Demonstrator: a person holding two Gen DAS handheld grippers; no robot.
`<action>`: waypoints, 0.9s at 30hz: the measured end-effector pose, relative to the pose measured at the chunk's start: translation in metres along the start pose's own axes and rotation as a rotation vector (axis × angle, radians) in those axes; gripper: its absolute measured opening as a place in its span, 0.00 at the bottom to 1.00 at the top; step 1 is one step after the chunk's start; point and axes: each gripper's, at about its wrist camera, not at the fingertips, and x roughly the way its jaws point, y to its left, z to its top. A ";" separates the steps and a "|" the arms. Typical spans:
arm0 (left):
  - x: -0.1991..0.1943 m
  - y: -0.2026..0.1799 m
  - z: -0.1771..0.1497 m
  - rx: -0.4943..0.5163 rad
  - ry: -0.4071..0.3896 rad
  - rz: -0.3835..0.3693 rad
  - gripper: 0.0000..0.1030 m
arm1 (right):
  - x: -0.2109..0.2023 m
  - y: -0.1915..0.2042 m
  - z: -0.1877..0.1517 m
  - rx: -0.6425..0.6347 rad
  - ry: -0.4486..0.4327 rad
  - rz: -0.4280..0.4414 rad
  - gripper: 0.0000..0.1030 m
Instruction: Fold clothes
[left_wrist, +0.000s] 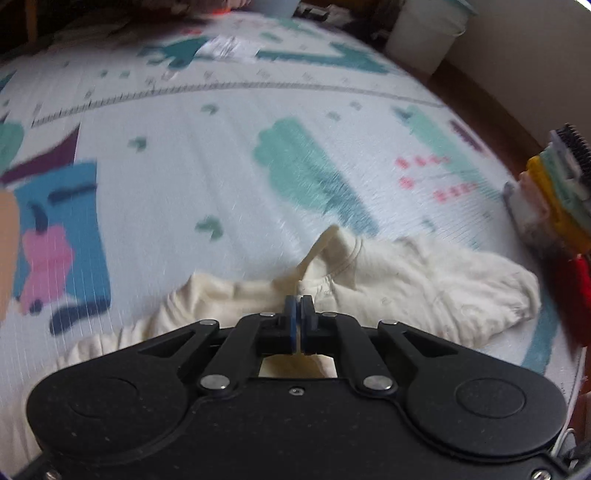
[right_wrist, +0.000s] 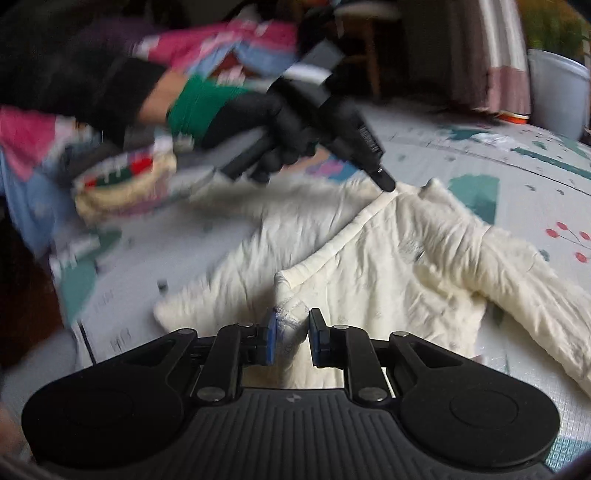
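- cream garment (right_wrist: 388, 266) lies spread on the patterned play mat (left_wrist: 229, 147), front up, one long sleeve trailing off to the right in the right wrist view, neckline toward the far side.
- left gripper (left_wrist: 298, 314): jaws fully closed, pinching a thin fold of the cream fabric at the neckline; the right wrist view shows its tip (right_wrist: 386, 182) pressing that same collar edge, carried by a black-gloved hand (right_wrist: 280, 125).
- right gripper (right_wrist: 291, 339): jaws narrow, with a bunched corner of the cream garment between the blue pads; the cloth fills the gap, so it reads as held.
- judged step: both holds are set, and the garment is ready to be lifted or drawn into a first fold.
- advice: keep both pinches on a single edge each; the right bunch looks thick and may carry two layers, which would drag the body askew.
- advice: tension the cloth between the two holds before folding, so that the wrinkles across the chest flatten.
- risk: the loose sleeve may trail under the fold; lay it in first.
- stack of folded clothes (left_wrist: 554, 199) sits at the mat's right edge, well apart; an unsorted colourful pile (right_wrist: 122, 173) lies beyond the gloved hand.
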 end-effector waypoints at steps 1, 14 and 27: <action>0.003 0.001 -0.003 -0.002 0.007 0.006 0.00 | 0.005 0.004 -0.001 -0.027 0.013 0.007 0.20; 0.004 -0.003 -0.013 0.046 0.010 0.046 0.00 | 0.022 0.048 -0.018 -0.202 0.113 0.068 0.41; -0.045 -0.034 -0.091 -0.064 0.188 -0.180 0.21 | -0.040 0.015 -0.054 -0.231 0.035 -0.194 0.52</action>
